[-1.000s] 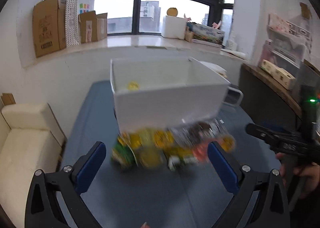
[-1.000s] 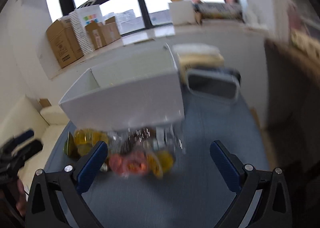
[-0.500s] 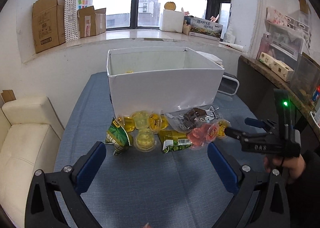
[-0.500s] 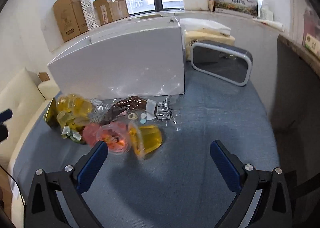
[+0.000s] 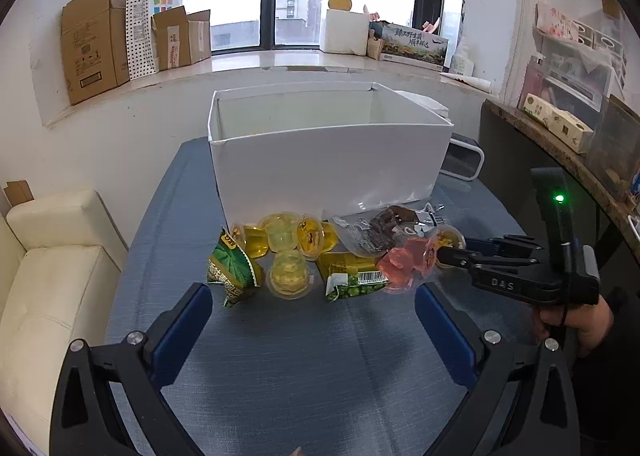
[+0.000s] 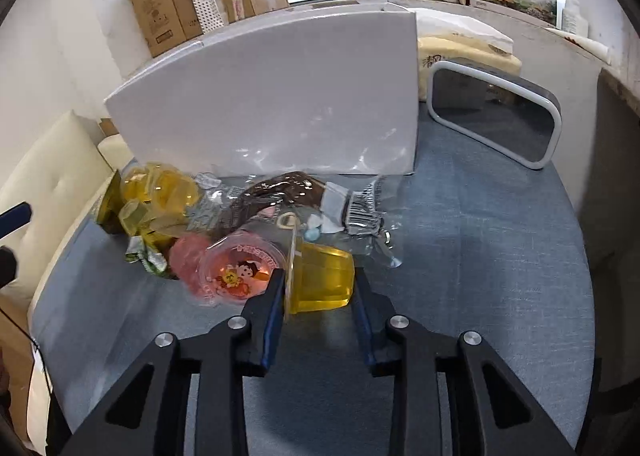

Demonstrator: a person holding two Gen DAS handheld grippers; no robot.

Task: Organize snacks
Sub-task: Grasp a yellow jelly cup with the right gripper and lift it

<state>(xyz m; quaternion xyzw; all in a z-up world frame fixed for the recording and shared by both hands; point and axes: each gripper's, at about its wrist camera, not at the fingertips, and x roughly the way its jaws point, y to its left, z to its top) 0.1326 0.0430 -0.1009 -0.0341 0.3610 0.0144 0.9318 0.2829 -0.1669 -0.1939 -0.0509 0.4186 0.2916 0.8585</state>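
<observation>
Right gripper on a yellow jelly cup

Our right gripper (image 6: 319, 288) pinches the yellow jelly cup (image 6: 322, 280) lying on its side at the right end of the snack pile (image 5: 320, 252), just in front of the white box (image 5: 328, 160); our left gripper (image 5: 312, 320) hovers spread wide over the blue table (image 5: 320, 376).

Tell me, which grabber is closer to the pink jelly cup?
Right. The right gripper is right beside the pink jelly cup, closed around the yellow jelly cup next to it. The left gripper hangs back, open, short of the snacks.
</observation>
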